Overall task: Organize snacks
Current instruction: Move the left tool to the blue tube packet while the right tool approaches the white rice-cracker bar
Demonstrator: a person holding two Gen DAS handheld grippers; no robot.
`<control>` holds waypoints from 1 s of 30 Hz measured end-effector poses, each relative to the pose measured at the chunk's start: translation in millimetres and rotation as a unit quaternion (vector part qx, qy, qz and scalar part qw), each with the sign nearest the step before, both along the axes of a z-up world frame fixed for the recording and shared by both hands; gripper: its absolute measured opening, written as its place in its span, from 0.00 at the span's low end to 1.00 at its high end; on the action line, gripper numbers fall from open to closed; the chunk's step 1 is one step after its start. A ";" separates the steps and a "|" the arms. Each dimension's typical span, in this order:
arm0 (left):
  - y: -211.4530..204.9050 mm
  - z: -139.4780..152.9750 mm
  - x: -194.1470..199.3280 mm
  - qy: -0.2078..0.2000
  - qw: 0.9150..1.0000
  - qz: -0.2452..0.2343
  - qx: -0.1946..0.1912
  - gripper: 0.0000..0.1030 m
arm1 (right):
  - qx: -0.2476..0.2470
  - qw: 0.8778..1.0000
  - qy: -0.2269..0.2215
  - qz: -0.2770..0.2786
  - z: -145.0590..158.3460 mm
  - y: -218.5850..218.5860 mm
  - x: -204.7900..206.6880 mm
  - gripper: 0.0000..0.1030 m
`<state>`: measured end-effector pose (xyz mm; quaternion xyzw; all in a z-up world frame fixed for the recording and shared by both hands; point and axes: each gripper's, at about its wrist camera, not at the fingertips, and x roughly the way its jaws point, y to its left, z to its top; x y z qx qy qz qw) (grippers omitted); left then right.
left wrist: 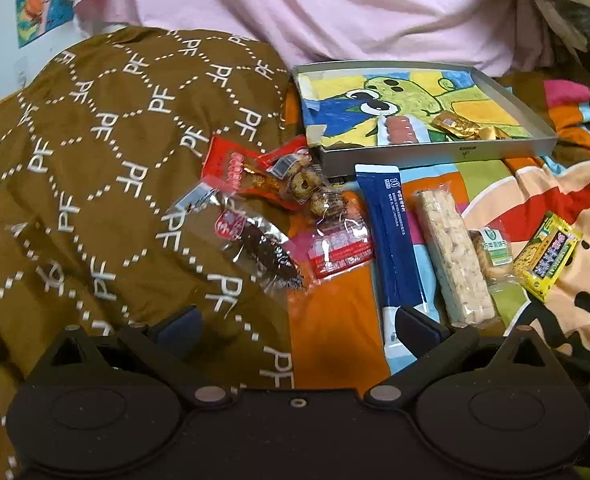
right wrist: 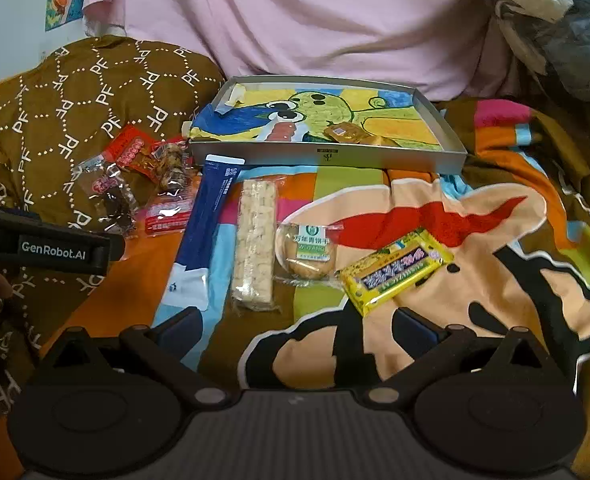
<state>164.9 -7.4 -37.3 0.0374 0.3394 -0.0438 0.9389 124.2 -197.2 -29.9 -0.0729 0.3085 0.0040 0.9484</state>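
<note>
**Snacks lying loose before the tray, both claws released**

The left claw (left wrist: pixel 297 322) is hovering spread wide and empty above the colourful bedspread (left wrist: pixel 335 332), its right finger just over the near end of the blue stick pack (left wrist: pixel 391 240). The right claw (right wrist: pixel 295 326) is likewise gaping, holding nothing, with the yellow bar (right wrist: pixel 397 270) lying just beyond it at 1 o'clock. In the right wrist view, a row is running leftward from that bar: the round biscuit pack (right wrist: pixel 307 252), the pale rice bar (right wrist: pixel 255 244), then the blue stick pack. Further out at 10 o'clock, a heap of red and clear wrappers (right wrist: pixel 143 184) is resting against the brown quilt (right wrist: pixel 55 120). At 12 o'clock the silver tray (right wrist: pixel 327 156) is sitting, already holding a sausage pack (right wrist: pixel 281 130) and a golden packet (right wrist: pixel 345 132).
</note>
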 end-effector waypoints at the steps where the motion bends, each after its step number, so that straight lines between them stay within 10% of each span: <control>1: -1.0 -1.0 2.7 -0.001 1.000 -0.003 0.004 0.99 | -0.008 1.000 -0.001 0.006 0.3 -0.3 2.5 1.00; 17: -20.0 -18.4 44.3 -0.009 0.998 -0.044 0.049 0.99 | -0.085 0.992 -0.009 0.095 -19.5 19.9 64.7 1.00; 30: -20.1 -25.9 70.3 0.001 0.998 -0.062 -0.014 0.99 | -0.051 0.995 0.032 0.079 -49.9 24.8 96.0 0.82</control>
